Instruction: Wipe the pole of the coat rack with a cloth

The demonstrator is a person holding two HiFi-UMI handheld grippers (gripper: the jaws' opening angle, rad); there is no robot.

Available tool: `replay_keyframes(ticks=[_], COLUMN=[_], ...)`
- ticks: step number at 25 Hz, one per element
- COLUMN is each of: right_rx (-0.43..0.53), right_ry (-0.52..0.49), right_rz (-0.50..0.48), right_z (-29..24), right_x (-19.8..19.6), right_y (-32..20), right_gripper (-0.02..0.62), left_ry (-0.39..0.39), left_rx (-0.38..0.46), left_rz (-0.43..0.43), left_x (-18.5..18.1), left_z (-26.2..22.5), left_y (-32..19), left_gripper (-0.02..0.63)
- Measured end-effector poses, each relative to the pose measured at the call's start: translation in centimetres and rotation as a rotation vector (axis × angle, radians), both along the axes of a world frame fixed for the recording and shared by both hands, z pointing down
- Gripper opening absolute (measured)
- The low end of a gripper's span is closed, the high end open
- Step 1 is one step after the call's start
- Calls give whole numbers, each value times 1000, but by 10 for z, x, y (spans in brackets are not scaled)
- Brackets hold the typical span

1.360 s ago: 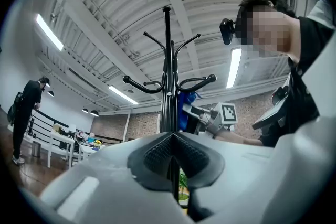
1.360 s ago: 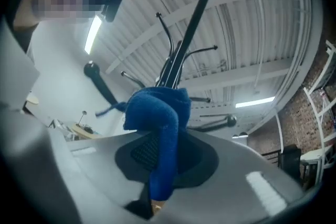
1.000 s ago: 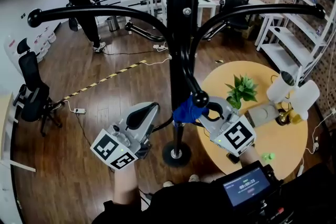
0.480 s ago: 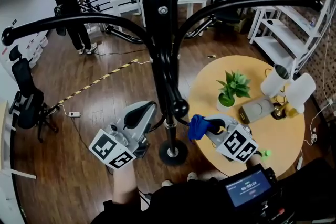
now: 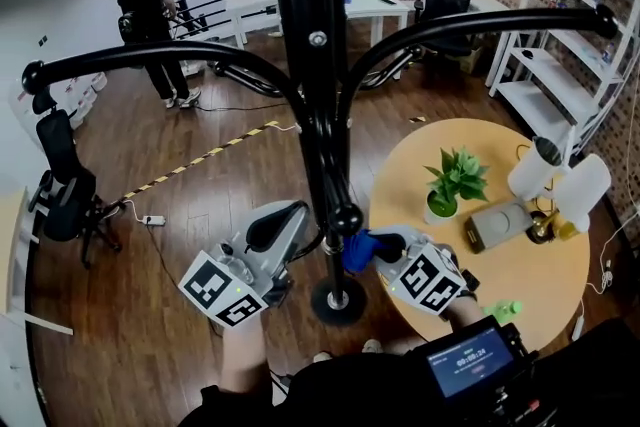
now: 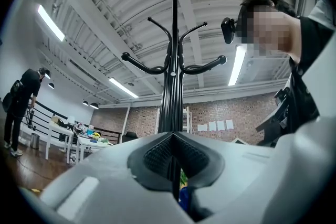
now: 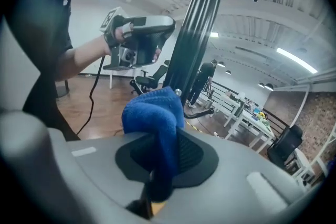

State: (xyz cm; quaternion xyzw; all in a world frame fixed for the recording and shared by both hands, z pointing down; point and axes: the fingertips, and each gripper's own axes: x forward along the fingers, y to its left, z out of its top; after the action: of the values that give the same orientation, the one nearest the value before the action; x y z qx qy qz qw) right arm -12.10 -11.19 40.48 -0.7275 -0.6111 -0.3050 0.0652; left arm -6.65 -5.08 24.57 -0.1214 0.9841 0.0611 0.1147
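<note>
While the cloth [image 5: 358, 250] sits low beside the pole [image 5: 318, 115], just under a knobbed hook [image 5: 345, 218], the main risk is a snag: a stroke upward could catch the wad on that knob and drag it out of the jaws. Second risk: the rack is tall on a small round base [image 5: 335, 300], so a sideways push could rock it toward the round table [image 5: 520, 265] and the potted plant [image 5: 455, 177]. Right gripper [image 5: 380, 251] is clamped on the cloth, the jaws pinching its lower fold. Left gripper [image 5: 305, 240] is close on the pole's other side, its jaws drawn to a narrow slit with nothing I can make out between them; likely no real brace. Cloth is bright blue, thick, plush-napped and bunched into a lump above the pads [image 7: 184, 152], so only a small face would meet the pole. I cannot confirm contact with the pole. Pole is glossy black and appears ribbed lengthwise.
</note>
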Motion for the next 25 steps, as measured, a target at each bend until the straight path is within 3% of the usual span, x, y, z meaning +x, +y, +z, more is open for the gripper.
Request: replay_keyframes(ticks=[3,7,10,13,15,19,25], right_rx=[-122,-276,-469,-678,-781,-945,-1113], right_ry=[63,61,67,43,20,6,-198], right_rz=[-1,9,-16,31,57,16,35], right_z=[-15,-61,-122,-189,-228,-300,-375], right_x=[11,17,14,-4,-12,-2,-1], right_y=[16,19,19,20,21,17,-16], right_gripper=[45,46,46,46,46,46,46], left_ry=[9,14,9,0,-8,-25,-57], left_rx=[-9,-18,-30,-45,-59,-86,-117], left_rz=[-22,-59,-62,-52,-35,-23,-37], left_x=[6,15,17,15,15,19,26], left_z=[0,-2,-6,-11,-16,-26,-39], left_y=[2,12,13,10,5,2,9], left_gripper=[2,2,2,2,2,2,2])
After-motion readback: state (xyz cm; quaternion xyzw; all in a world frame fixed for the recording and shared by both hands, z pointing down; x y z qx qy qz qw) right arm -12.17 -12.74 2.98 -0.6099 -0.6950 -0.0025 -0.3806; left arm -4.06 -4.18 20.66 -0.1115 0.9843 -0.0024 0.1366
